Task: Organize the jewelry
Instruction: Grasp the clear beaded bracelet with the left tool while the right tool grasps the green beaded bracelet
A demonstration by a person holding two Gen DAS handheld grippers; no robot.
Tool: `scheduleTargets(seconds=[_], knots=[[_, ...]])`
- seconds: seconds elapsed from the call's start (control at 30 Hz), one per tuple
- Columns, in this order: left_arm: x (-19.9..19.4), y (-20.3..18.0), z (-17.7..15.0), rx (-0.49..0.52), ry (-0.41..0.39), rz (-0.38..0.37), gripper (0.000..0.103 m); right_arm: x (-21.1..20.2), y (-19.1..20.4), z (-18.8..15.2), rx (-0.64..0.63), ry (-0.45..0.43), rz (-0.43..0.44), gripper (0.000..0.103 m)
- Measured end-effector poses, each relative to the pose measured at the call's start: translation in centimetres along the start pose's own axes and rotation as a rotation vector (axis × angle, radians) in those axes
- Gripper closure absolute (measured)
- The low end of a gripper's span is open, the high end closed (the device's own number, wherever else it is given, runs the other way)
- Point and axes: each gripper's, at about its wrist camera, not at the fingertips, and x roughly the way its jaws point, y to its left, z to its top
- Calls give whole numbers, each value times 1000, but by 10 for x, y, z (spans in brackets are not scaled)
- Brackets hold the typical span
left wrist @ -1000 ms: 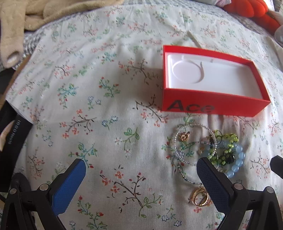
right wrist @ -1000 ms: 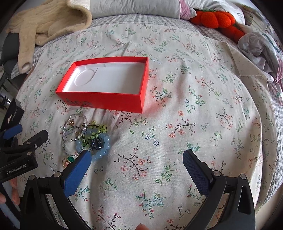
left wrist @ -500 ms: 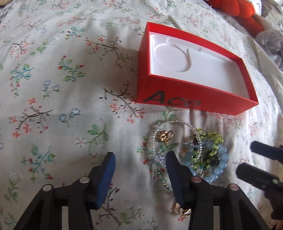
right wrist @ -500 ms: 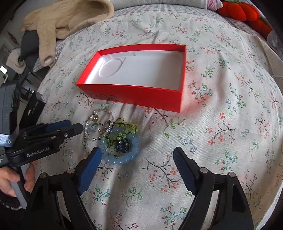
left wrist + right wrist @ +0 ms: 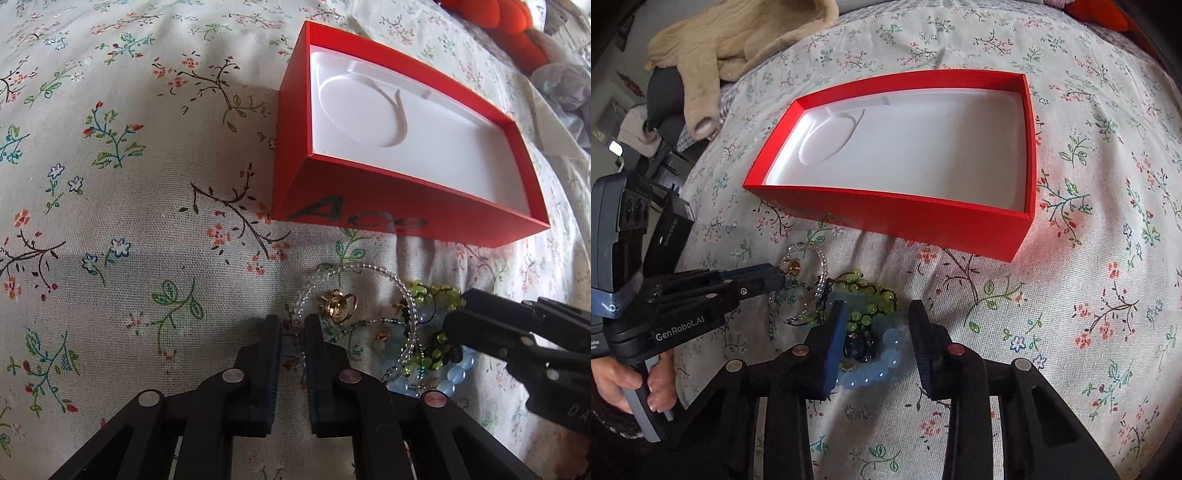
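Note:
A red box (image 5: 373, 214) with a white insert lies open on the flowered bedspread; it also shows in the right wrist view (image 5: 908, 218). In front of it lies a tangle of jewelry: a clear bead bracelet (image 5: 369, 271), a gold ring (image 5: 338, 304), green beads (image 5: 866, 286) and a light blue bead bracelet (image 5: 882, 367). My left gripper (image 5: 292, 326) is nearly shut around the clear bracelet's left edge. My right gripper (image 5: 877, 310) is half open over the blue and green beads, one finger on each side.
A beige knit garment (image 5: 731, 40) lies at the bed's far left edge. An orange plush toy (image 5: 513, 33) sits behind the box. A crumpled grey cloth (image 5: 565, 85) lies at the far right. A dark object (image 5: 670, 229) sits at the bed's left edge.
Both grippers moved in on the jewelry pile. My left gripper closed from wide open to almost shut at the clear bracelet. My right gripper narrowed and came over the blue beads.

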Motion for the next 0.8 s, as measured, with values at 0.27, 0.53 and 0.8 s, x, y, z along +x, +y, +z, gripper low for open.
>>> scheduleTargets(seconds=[0.27, 0.53, 0.8], knots=[[0, -5, -1, 16, 2, 23, 103, 0, -3, 3, 27, -5, -5, 92], [-16, -18, 0, 37, -42, 23, 103, -14, 0, 2, 1, -40, -51, 103], [-38, -22, 2, 27, -97, 23, 103, -21, 0, 4, 31, -37, -43, 98]])
